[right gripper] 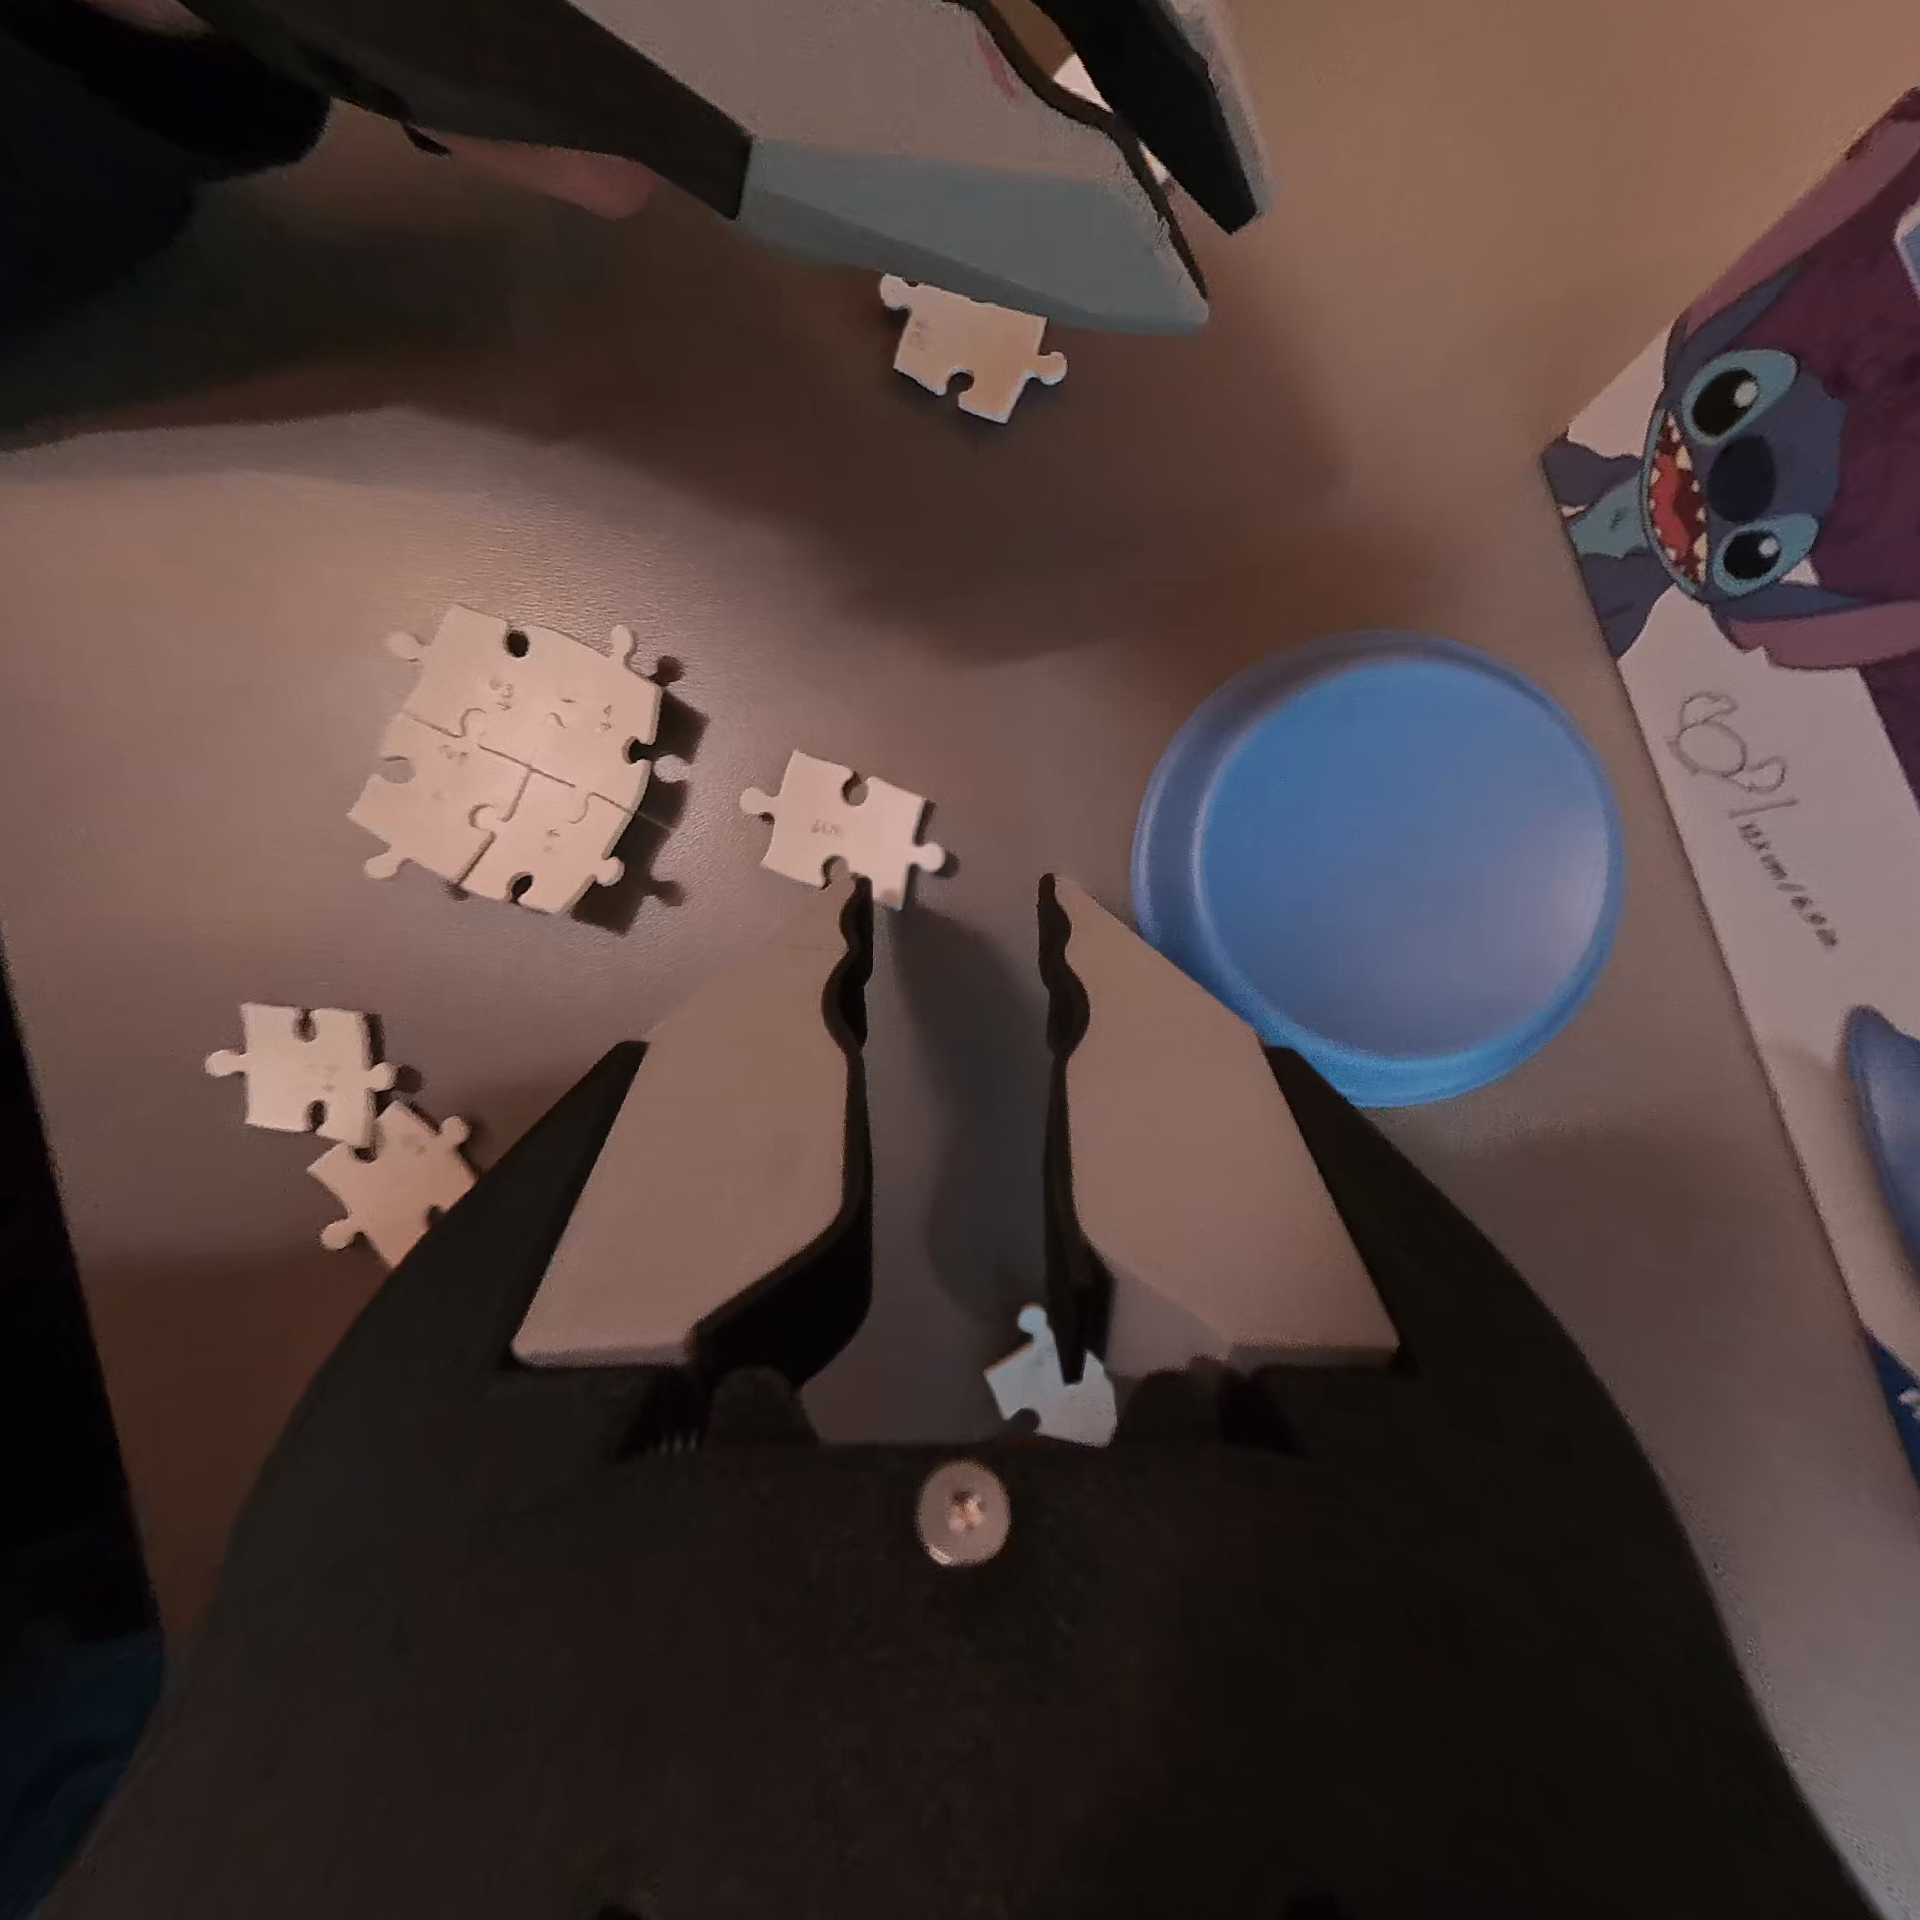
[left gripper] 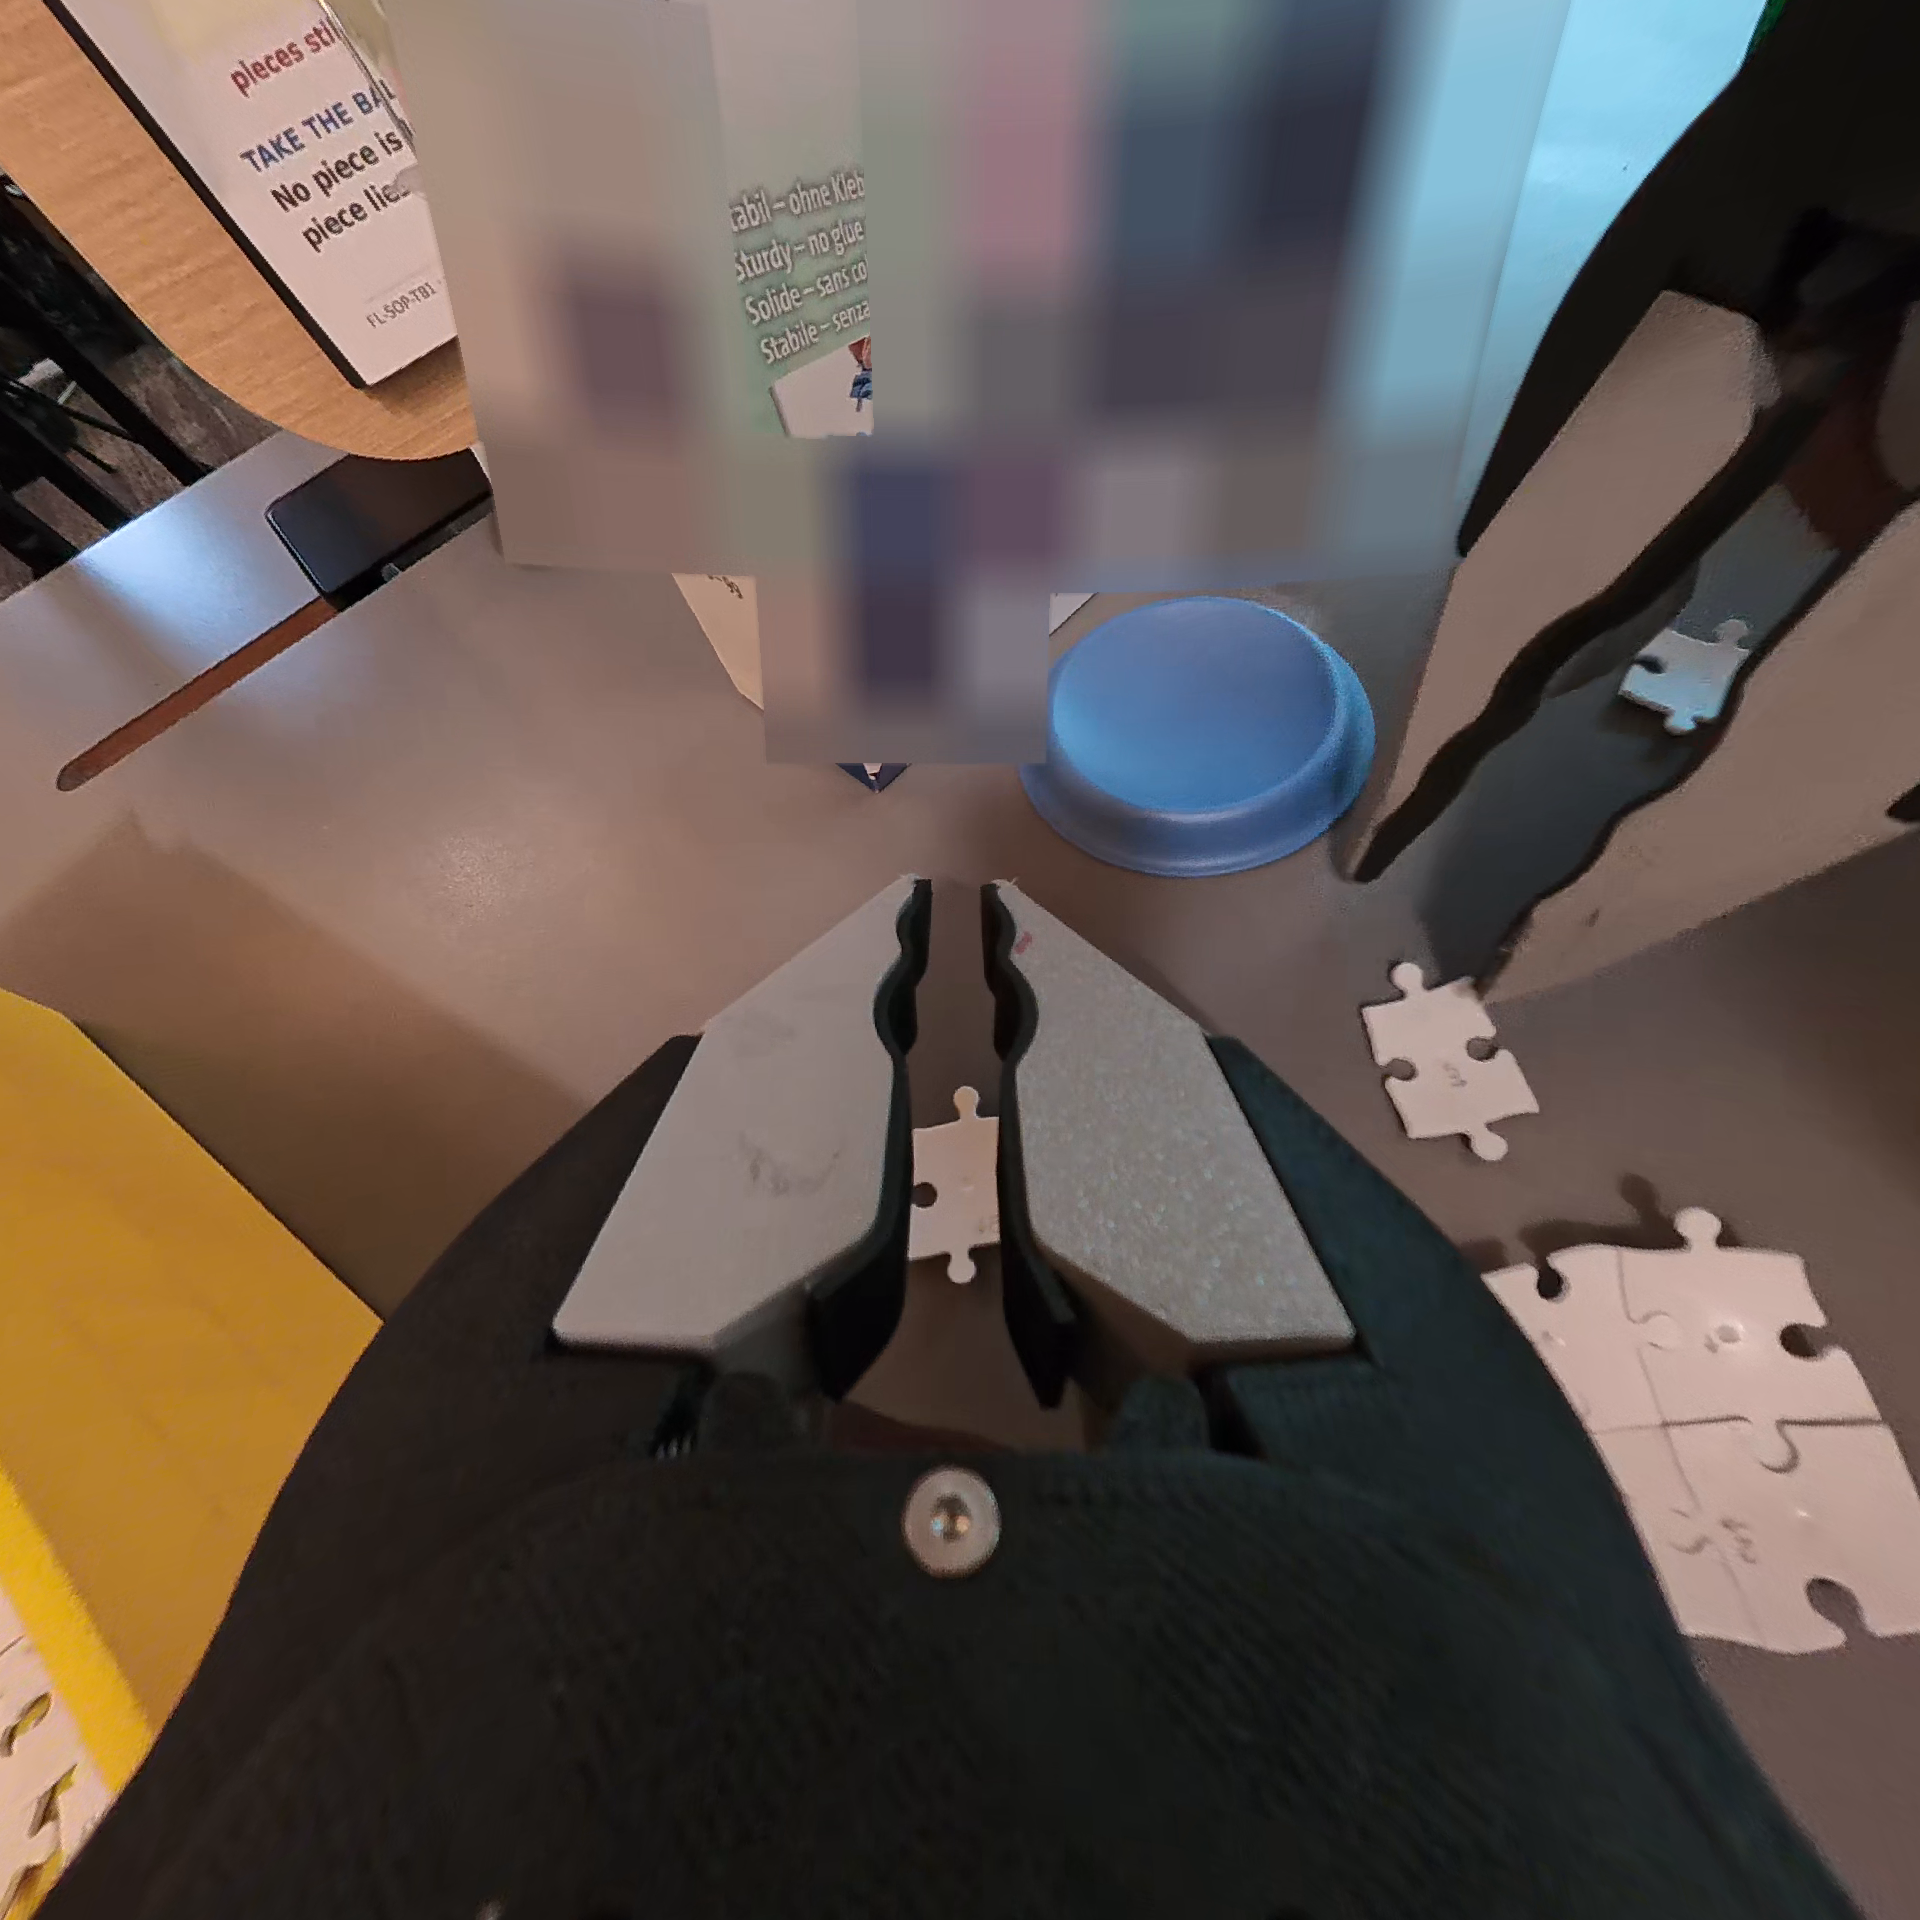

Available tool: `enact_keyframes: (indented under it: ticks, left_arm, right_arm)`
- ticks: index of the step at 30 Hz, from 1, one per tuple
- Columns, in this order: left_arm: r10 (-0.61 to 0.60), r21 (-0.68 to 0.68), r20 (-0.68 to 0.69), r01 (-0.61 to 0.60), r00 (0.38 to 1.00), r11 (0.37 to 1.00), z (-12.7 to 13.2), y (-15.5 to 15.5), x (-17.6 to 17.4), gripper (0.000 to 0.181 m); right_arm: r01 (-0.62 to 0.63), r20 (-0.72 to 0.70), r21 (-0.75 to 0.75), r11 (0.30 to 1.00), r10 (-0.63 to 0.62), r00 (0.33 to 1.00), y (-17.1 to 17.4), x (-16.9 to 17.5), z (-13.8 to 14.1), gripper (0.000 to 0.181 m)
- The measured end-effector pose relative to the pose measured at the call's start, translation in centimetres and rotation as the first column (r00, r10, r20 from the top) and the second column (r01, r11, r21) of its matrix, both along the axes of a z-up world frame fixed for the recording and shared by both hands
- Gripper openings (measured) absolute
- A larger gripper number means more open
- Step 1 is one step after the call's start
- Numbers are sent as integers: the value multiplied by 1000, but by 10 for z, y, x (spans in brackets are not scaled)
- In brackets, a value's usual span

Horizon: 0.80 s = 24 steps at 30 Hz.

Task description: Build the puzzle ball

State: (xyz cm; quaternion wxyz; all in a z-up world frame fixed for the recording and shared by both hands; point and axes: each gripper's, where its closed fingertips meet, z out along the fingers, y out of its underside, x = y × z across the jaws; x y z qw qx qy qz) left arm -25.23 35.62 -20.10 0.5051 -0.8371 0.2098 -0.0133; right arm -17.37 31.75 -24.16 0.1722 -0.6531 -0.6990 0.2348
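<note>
Several puzzle pieces (right gripper: 844, 828), grey table (right gripper: 935, 582)

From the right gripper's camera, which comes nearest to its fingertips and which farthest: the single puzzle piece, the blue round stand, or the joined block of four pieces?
1. Single puzzle piece, just off the left fingertip.
2. Blue round stand, on the right.
3. Joined block of four pieces, farther left.

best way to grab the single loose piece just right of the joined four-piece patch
Judging from the right wrist view, the loose piece lies flat on the grey table, apart from the joined patch. Come straight down with the right gripper and pinch its two straighter opposite edges, avoiding the knobs; being thin, it may need tipping up first.
</note>
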Motion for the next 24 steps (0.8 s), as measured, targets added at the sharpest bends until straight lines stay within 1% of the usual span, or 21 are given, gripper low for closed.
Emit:
enact_keyframes:
  ticks: [3,5,12,16,18,20,22,24]
  left_arm:
    - [-4,2,-5,4,1000,1000,0,0,1,7]
    - [-2,-1,-6,2,1000,1000,0,0,0,7]
    - [6,-3,-2,-6,1000,1000,-1,1,-2,7]
    - [4,-2,-2,-4,1000,1000,-1,0,-1,7]
    - [4,-1,-3,-4,1000,1000,0,0,-2,7]
    - [5,1,0,-5,1000,1000,1,0,-2,7]
    - [5,5,7,-5,1000,1000,2,0,-2,7]
    - [2,4,8,-2,1000,1000,3,-1,-1,7]
  right_arm:
    - [-12,29,-62,998,13,1000,-9,10,-3,30]
    - [-26,26,-47,999,28,999,-12,11,-4,30]
    - [-72,3,-106,992,72,997,-20,-5,-3,31]
    - [-94,-1,-169,981,96,995,-22,-16,-2,32]
    - [-84,6,-164,983,87,996,-18,-19,1,32]
    - [-60,-10,-157,986,59,998,-13,-18,9,30]
    - [-31,-7,-165,986,30,1000,-12,-12,16,29]
    - [-13,40,-162,987,20,999,-14,1,13,28]
